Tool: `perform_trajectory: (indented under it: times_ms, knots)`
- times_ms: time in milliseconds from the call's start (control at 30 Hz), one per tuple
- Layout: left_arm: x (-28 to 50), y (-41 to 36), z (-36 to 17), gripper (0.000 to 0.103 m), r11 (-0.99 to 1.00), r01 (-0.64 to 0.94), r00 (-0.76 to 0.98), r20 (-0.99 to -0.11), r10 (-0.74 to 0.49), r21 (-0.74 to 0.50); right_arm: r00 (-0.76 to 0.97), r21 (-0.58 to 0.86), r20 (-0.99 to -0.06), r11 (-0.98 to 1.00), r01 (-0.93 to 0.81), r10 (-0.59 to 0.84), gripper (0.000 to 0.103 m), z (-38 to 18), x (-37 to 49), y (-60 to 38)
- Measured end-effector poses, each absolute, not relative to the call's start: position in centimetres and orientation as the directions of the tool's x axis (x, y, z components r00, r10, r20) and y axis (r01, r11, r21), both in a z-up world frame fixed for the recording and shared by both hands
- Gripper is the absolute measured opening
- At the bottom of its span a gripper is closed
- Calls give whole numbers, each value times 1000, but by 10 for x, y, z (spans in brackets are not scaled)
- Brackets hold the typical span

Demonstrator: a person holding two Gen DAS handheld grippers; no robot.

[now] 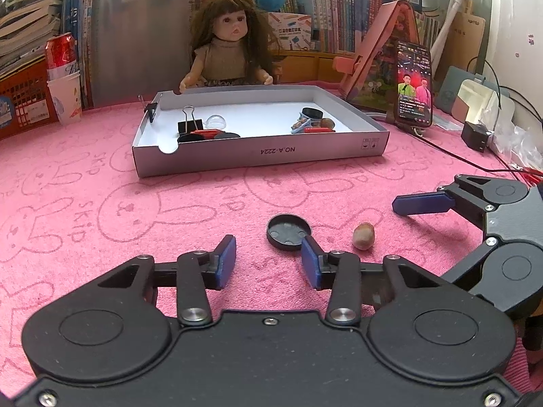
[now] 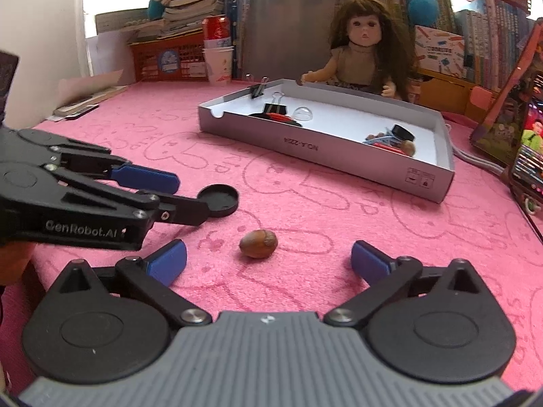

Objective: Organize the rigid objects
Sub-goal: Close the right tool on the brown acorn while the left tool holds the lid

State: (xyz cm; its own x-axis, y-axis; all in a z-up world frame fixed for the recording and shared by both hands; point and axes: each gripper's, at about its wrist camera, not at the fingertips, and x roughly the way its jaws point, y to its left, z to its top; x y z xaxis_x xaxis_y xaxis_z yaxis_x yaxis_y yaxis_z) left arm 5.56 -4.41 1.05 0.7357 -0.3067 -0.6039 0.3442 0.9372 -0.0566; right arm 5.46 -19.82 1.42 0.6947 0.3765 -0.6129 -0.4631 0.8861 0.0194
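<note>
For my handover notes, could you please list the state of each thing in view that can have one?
Left gripper: open, empty, low behind the cap.
Right gripper: open wide, empty, acorn just ahead.
Cap: on the cloth, hollow side up.
Acorn: on its side on the cloth, outside the box.
Box: open, partly filled.
Binder clip: in the box, handles up.
Phone: screen on, propped upright.
Can: upright in a cup.
</note>
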Motion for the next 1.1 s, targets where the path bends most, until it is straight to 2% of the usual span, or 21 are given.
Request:
perform_trajectory:
  times_ms: [267, 433, 500, 633, 700, 833, 900, 967, 1100]
  knots:
    - [58, -42, 11, 42, 940, 334, 735, -605, -306, -71, 676, 20, -644, 891, -454, 359, 103, 18, 58, -194]
    - [58, -40, 11, 42, 941, 329, 735, -606, -305, -74, 695, 25, -627, 901, -433, 352, 94, 18, 54, -196]
    - [58, -38, 12, 42, 942, 328, 734, -607, -304, -75, 708, 25, -617, 908, -419, 344, 84, 20, 52, -197]
    - [57, -36, 12, 42, 941, 329, 732, -608, -308, -80, 722, 18, -606, 914, -406, 333, 73, 20, 52, -198]
    - [57, -36, 12, 42, 941, 329, 732, -607, -308, -80, 730, 14, -599, 916, -402, 329, 60, 21, 51, -197]
    - [57, -37, 13, 42, 939, 334, 731, -607, -313, -82, 733, 13, -593, 914, -406, 334, 46, 22, 49, -194]
    - [57, -39, 13, 42, 938, 338, 731, -605, -316, -82, 735, 3, -591, 912, -409, 332, 34, 22, 48, -191]
    - [57, -41, 13, 42, 936, 343, 732, -602, -320, -80, 738, -5, -588, 911, -413, 331, 28, 22, 46, -189]
    - [57, -45, 13, 42, 937, 343, 740, -594, -315, -69, 757, -27, -577, 919, -394, 308, 27, 22, 44, -185]
